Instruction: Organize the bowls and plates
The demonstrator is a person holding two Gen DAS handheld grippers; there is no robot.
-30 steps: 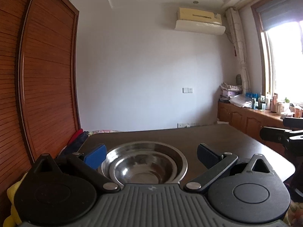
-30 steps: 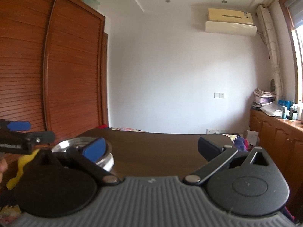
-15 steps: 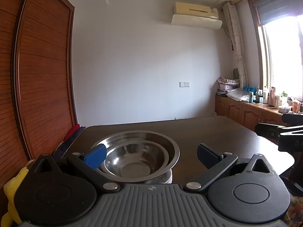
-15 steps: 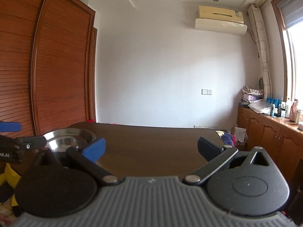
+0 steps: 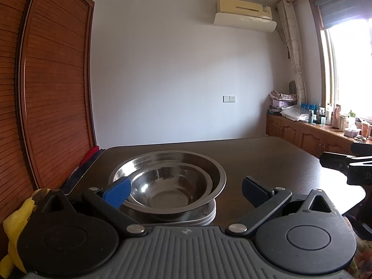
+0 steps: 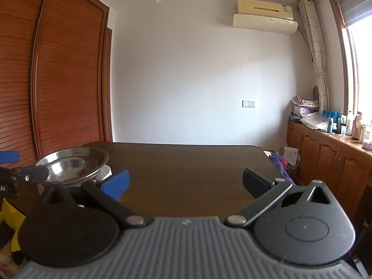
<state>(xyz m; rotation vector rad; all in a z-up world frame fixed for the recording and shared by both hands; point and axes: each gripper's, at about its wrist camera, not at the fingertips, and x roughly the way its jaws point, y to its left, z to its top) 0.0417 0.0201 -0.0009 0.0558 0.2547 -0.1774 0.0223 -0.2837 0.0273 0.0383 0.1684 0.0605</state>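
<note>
Since a second ago both cameras sit higher above the stacked steel bowls (image 5: 167,181). Left gripper (image 5: 186,191) hangs with jaws released, just before the stack; right gripper (image 6: 186,183), released too, faces bare dark table (image 6: 186,162) beside it.

The stacked steel bowls (image 5: 167,181) block the near left of the tabletop (image 6: 186,162), close to the wooden wardrobe (image 6: 58,81). Right and far of them, the dark surface lies open for passing.
</note>
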